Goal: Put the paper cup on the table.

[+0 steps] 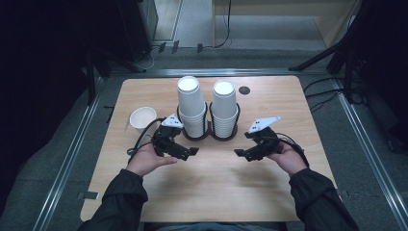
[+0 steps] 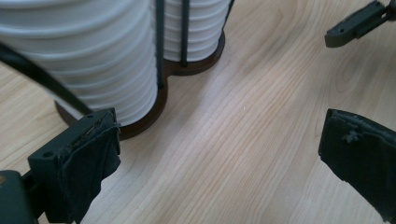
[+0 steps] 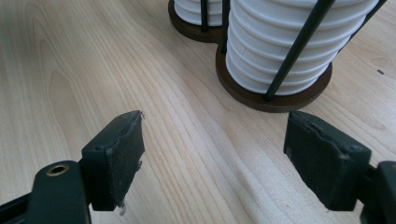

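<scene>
Sitting at the far left of the scene, a single white paper cup [image 1: 143, 118] is standing upright on the pale wooden table [image 1: 216, 192], its near side partly covered by the black cable trailing from the left gripper [image 1: 190, 153]. That black hand-held left gripper is resting in the person's left hand [image 1: 146, 161], and in the left gripper view its jaws are standing wide apart with only bare wood between them, holding nothing. The left pad [image 2: 91, 163] is lying just beside the dark brown wooden base of the double cup holder [image 2: 140, 123], though whether it is touching the base is hard to tell.

The left stack of white paper cups [image 1: 191, 107] is standing in the holder's left ring, just beyond the left gripper; the stack is being cut off at the top in both gripper views, and thin black wire uprights are crossing its face. To its right, the right stack of white paper cups [image 1: 224, 108] is sitting in the other ring, the two stacks side by side near the table's far edge.

Further right, the black hand-held right gripper [image 1: 240, 154] is lying in the right hand [image 1: 288, 159], its jaws spread wide, gripping nothing, with the holder's base [image 3: 275, 100] lying a little beyond the pads [image 3: 126, 149]. The dark sleeves are running off the bottom edge.
</scene>
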Demonstrator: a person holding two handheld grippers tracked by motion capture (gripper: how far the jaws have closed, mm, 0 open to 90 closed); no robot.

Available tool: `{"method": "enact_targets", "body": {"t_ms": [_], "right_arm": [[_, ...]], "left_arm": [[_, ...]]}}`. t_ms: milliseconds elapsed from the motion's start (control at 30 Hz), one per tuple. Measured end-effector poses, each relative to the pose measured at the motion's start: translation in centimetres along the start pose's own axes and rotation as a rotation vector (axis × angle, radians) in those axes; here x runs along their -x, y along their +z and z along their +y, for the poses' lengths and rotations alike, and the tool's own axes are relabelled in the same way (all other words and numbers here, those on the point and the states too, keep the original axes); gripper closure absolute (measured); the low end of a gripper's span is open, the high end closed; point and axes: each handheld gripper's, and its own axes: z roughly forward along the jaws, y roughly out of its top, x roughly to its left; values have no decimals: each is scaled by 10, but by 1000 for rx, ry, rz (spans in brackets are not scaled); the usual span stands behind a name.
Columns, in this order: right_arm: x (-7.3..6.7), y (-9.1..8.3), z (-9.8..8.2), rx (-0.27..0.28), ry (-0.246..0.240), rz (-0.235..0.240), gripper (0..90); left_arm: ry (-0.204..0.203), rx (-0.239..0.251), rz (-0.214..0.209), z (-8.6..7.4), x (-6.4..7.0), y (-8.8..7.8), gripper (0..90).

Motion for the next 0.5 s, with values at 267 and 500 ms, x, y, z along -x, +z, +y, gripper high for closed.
{"method": "enact_targets", "body": {"t_ms": [267,500], "right_arm": [[-3,2,0,-7,-8,10,205],[-8,4,-1,-13,-16,16,205]], "left_arm": [[43,-11,-3,5,16,20,0],[55,-34,-26,7,24,35,0]]}}
